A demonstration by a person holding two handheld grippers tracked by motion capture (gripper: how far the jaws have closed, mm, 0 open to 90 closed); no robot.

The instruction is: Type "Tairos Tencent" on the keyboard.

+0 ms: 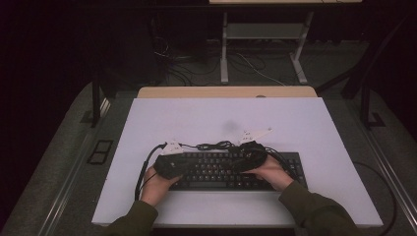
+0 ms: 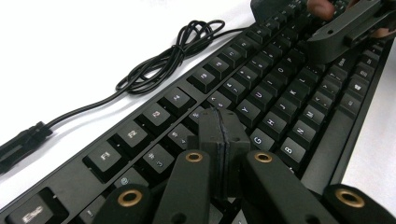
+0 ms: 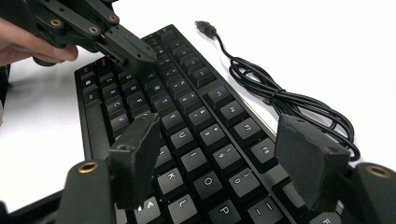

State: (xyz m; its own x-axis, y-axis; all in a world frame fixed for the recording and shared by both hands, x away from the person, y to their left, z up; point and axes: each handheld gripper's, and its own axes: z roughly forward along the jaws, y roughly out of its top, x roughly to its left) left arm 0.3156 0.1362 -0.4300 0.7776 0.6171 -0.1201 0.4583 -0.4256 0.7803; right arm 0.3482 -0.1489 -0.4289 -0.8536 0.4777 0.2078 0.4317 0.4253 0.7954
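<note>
Keyboard (image 1: 231, 169) flat on surface (image 1: 295, 128), near edge; cable (image 2: 163, 60) bundled behind. We judge it rigid, moderately heavy, keycaps slick: grip at end edges. Left gripper (image 2: 219, 126) jaws pressed together over keys; right gripper (image 3: 224, 154) jaws spread, pinching nothing.
</note>
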